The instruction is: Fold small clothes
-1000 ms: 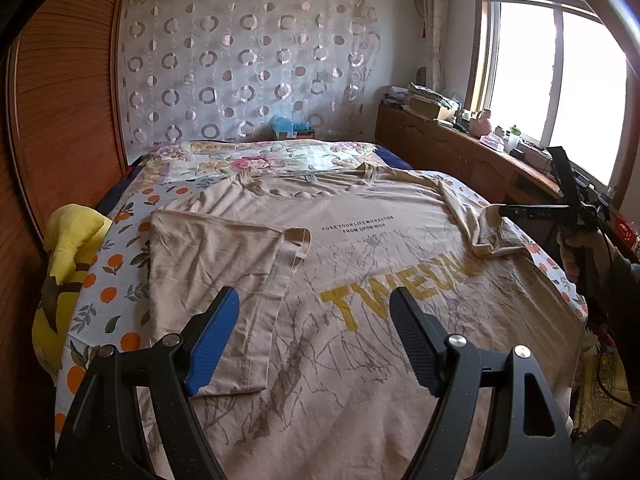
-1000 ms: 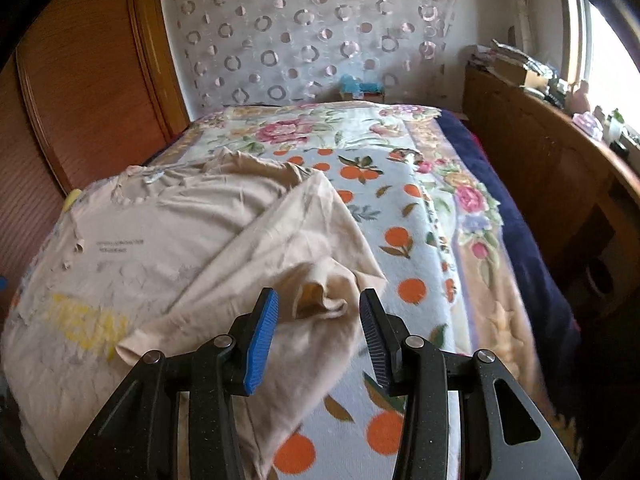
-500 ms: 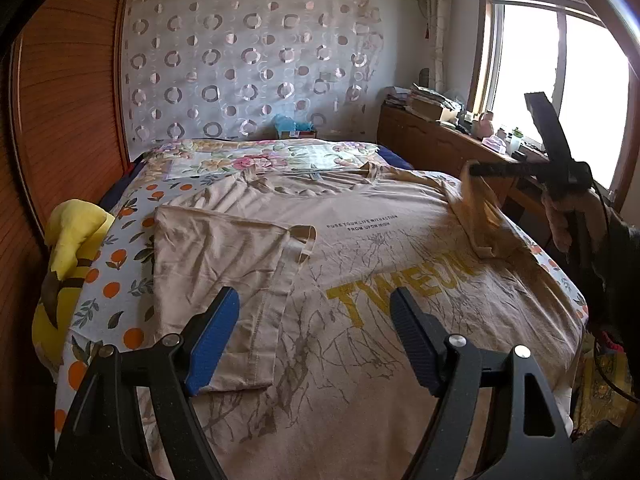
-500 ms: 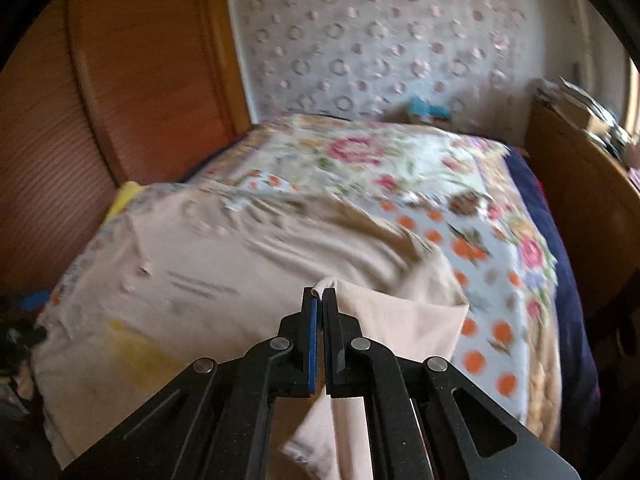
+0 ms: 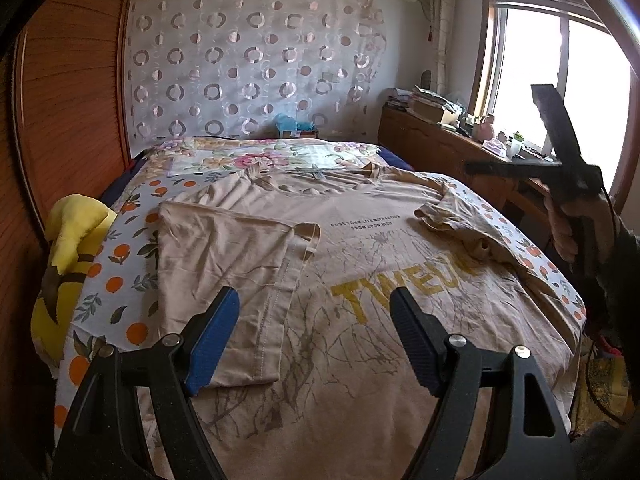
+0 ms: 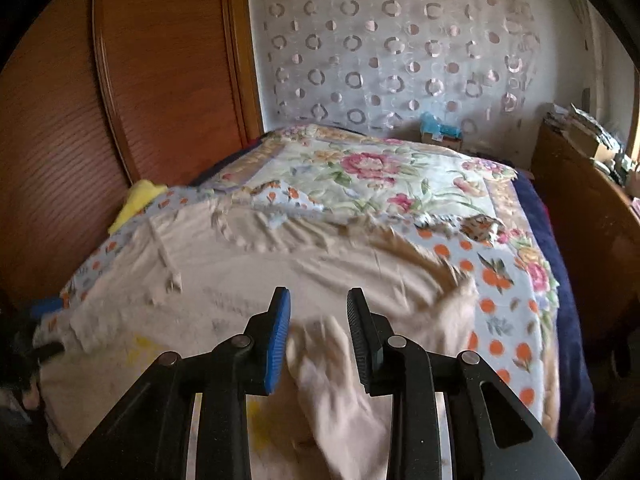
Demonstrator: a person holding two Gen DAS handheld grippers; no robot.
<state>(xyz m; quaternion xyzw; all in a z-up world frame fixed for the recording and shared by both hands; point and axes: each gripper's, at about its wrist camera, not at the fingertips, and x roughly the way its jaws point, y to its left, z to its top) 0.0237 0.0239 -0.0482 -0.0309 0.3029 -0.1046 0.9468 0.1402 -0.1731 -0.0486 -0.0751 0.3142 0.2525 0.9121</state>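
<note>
While the beige T-shirt point(image 5: 360, 264) is lying face up across the bed point(image 5: 132, 248), its two sides are sitting in very different states: the sleeve on the left gripper's side point(image 5: 224, 264) is lying folded in flat over the chest, and the opposite sleeve point(image 5: 460, 228) is resting in a loose, crumpled heap near the yellow lettering point(image 5: 400, 288). That heap is where things could go wrong, in my judgement, because any further fold laid over it would be trapping wrinkles and giving an uneven edge that does not match the neat left side. The right gripper point(image 6: 318, 332) is hovering above that sleeve with its fingers apart and nothing between them; its view is blurring with motion, so the cloth below it is hard to read, and a grab made there could be catching two layers instead of one. The left gripper point(image 5: 316, 340) is waiting low over the hem end, fingers spread wide and empty, so nothing is pinning the shirt; a sideways tug could be dragging the whole garment across the orange-print bedspread point(image 6: 500, 280) and undoing the finished fold. The yellow plush toy point(image 5: 68, 256) is sitting at the bed's left edge, well apart from the work.
</note>
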